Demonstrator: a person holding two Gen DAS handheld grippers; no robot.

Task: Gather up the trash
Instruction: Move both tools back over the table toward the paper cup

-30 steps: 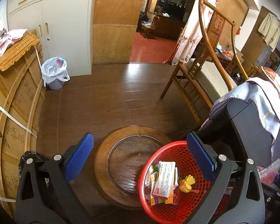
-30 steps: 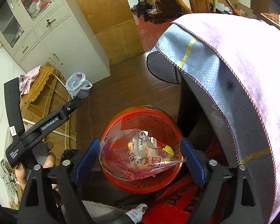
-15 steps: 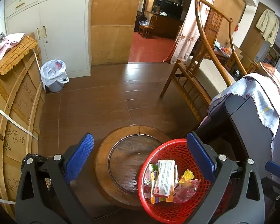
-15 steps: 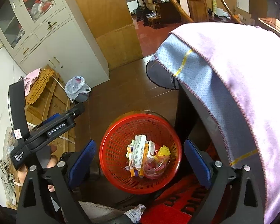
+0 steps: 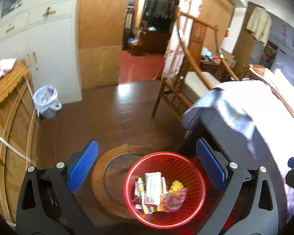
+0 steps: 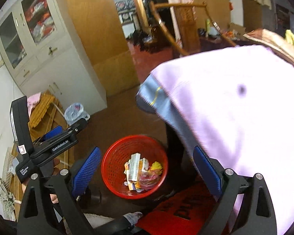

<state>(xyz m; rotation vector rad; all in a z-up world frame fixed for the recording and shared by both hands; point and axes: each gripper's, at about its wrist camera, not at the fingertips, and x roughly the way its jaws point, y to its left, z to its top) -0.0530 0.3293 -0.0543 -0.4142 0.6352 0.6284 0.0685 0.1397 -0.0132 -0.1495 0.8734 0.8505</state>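
The red basket (image 5: 164, 188) sits on the floor (image 5: 107, 117), partly over a round wooden board (image 5: 109, 178) and close against the dark base of the cloth-draped worktop (image 6: 235, 117). That spot likely lets trash be dropped straight down off the edge. Inside lie the collected pieces: a printed box (image 5: 153, 186), a crumpled clear bag (image 5: 174, 197), something yellow (image 5: 176, 185) and small wrappers.

The left gripper (image 5: 147, 168) hangs above the basket with its jaws spread wide and nothing between them; the blue pads (image 5: 84, 164) frame the basket from above. The right gripper (image 6: 147, 168) is likewise wide open and empty, aimed down at the same basket. Both views are blurred, so fine detail is uncertain.

With both grippers free, the next step is probably to look for more trash. None shows clearly on the worktop here. A lined bin (image 5: 46, 101) stands well apart by the white cabinet (image 5: 54, 49), a possible final destination.
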